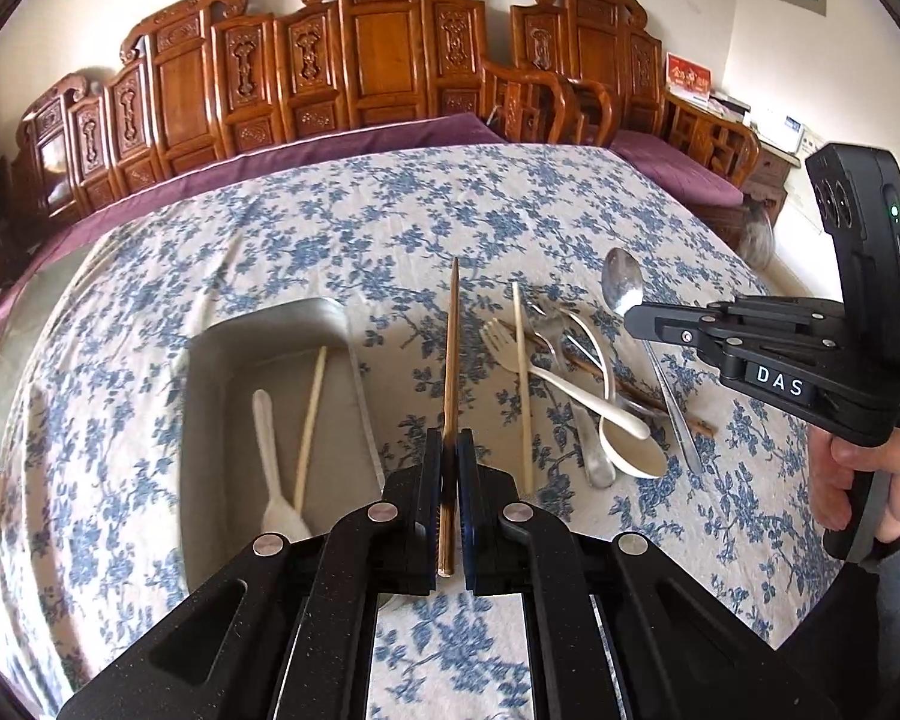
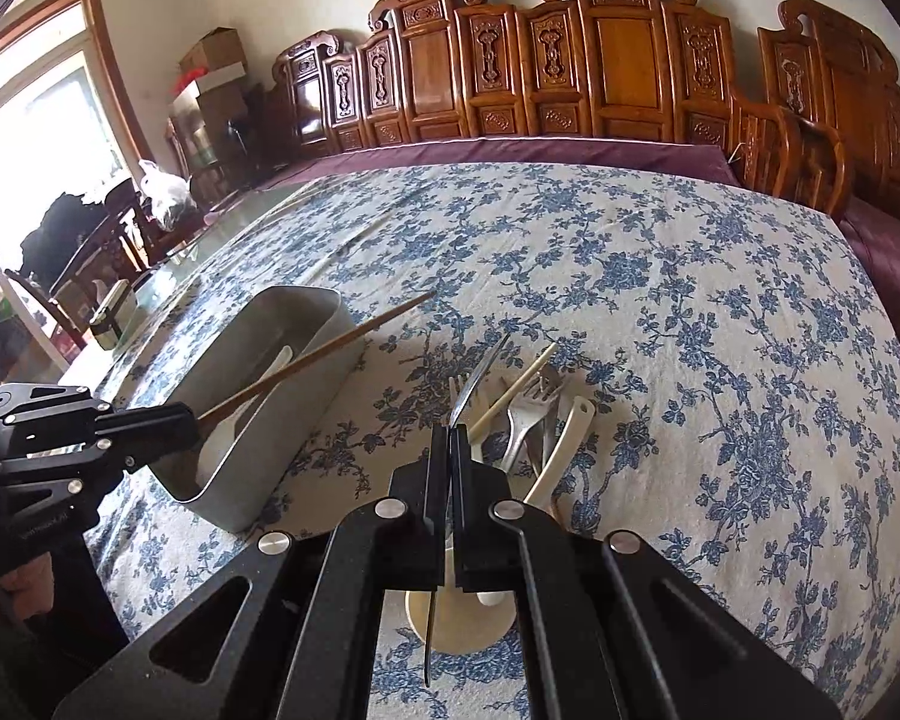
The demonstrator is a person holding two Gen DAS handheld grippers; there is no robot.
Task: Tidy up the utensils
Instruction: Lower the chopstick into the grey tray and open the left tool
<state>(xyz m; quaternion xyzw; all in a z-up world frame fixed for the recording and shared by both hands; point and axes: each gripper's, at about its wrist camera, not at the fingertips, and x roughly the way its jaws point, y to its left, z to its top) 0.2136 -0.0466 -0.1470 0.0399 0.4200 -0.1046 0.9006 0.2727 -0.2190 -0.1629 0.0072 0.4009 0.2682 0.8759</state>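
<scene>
Left of frame centre, our left gripper point(image 1: 449, 468) pinches the brown wooden chopstick point(image 1: 450, 372) lengthwise, just right of the grey metal tray point(image 1: 210, 420).

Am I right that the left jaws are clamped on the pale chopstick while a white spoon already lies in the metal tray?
Not quite: the left gripper is clamped on the dark brown chopstick, as the left wrist view shows. A pale chopstick lies in the metal tray beside the white spoon.

Both grippers, left gripper point(image 1: 449, 450) & right gripper point(image 2: 450, 450), are matte black w/ blue-edged pads, round silver rivets on linkage arms, white "DAS" lettering (plus a green LED), dark sleeve cuff at hand point(image 1: 864, 480).
</scene>
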